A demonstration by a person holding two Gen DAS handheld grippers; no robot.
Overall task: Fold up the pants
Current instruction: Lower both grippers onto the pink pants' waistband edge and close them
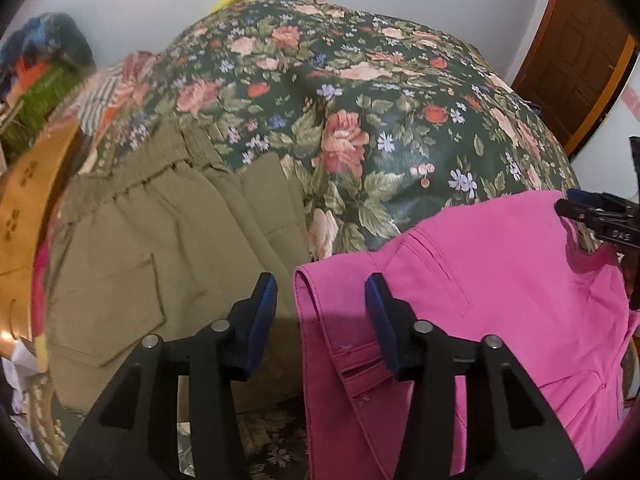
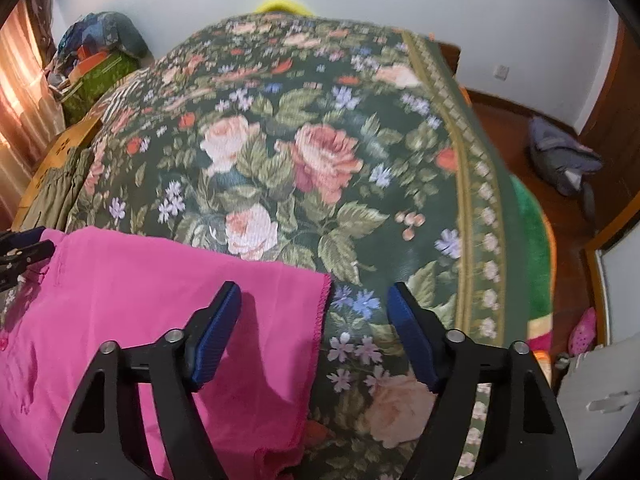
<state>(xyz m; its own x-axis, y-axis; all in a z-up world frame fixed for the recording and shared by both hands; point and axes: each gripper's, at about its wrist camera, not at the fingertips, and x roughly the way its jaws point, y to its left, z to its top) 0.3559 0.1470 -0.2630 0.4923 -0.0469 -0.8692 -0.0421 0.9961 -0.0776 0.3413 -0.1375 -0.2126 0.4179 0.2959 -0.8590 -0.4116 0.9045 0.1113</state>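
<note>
A floral bedspread (image 2: 320,160) is seen covering the bed, with pink pants (image 1: 500,280) laid flat on its near edge and olive pants (image 1: 160,248) spread just beside them. The left tool (image 1: 321,312) is held wide above the pink waistband; the right tool (image 2: 314,320) is held wide over the hem

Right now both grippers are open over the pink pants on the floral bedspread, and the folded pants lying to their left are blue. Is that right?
Not quite: the folded pants to the left are olive green, not blue, as the left wrist view shows. The rest holds: the left gripper and right gripper are open over the pink pants on the floral bedspread.
</note>
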